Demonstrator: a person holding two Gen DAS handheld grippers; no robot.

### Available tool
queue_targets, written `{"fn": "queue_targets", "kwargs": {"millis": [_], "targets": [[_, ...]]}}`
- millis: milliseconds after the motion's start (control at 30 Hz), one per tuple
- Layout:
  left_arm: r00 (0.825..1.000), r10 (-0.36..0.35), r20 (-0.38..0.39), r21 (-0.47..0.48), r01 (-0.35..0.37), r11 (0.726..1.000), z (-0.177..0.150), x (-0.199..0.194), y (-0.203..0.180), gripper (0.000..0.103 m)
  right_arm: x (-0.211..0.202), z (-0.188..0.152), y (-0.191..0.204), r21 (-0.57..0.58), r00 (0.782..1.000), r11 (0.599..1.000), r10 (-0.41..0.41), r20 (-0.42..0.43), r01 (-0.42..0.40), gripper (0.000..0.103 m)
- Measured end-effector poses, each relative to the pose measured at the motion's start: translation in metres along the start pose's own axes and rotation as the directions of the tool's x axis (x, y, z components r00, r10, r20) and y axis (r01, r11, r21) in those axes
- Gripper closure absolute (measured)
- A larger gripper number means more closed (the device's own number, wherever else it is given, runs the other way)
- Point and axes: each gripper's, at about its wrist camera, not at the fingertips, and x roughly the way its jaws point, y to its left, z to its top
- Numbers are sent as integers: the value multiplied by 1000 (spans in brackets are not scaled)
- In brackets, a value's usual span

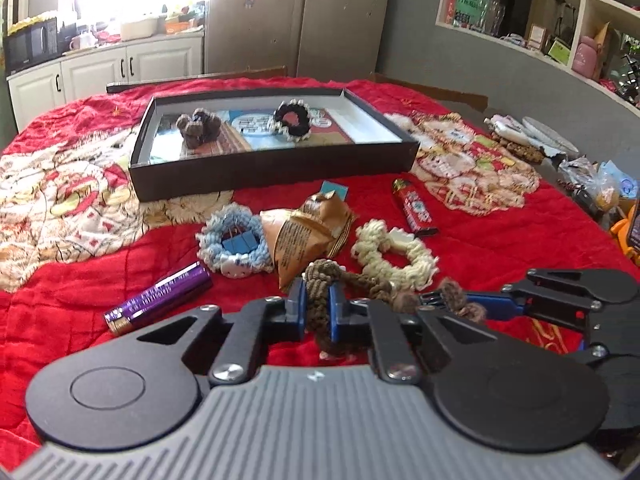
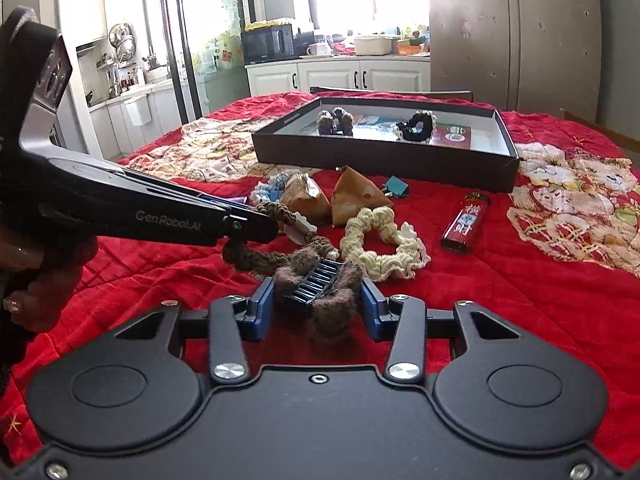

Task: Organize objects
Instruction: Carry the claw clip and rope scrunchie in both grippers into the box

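A: On the red quilt (image 1: pixel 480 248) covering the desk, the left tool (image 1: pixel 318 312) is clamping the brown braided scrunchie (image 1: pixel 320 276) by its knot, its blue pads pressed together on the cord.

B: And the right tool (image 2: pixel 318 306) is sitting with its jaws apart, one either side of the fuzzy brown hair clip (image 2: pixel 320 284), not yet squeezing it, as far as I can judge.

A: The clip seems to be lying against the scrunchie's loop, so I'd be closing the right tool squarely on the clip body, then lifting the two apart slowly so neither drags the cream scrunchie (image 2: pixel 380 248) beside them.

B: Then both are probably heading for the black tray (image 1: pixel 276 168) at the back, where a brown fuzzy clip (image 1: pixel 199 127) and a black scrunchie (image 1: pixel 291 119) are lying already.

A: The left view is showing a purple battery (image 1: pixel 160 298) and a blue scrunchie (image 1: pixel 232 244) that the right view is mostly hiding behind the left tool's arm.

B: The right view is showing the clip's dark teeth, which the left view is barely catching.
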Motion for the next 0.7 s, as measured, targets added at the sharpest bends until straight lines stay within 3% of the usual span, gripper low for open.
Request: {"fn": "queue_targets", "kwargs": {"millis": [433,700], "targets": [[992,12,128,33,-16,999,37,-35,0,90,-21,28,-4,-16,997,1000,-7,75,8,61],[977,44,208,50,-55,997,68,-41,2,89,-27,60,-8,-72,988,995,-56,142,67,61]]}}
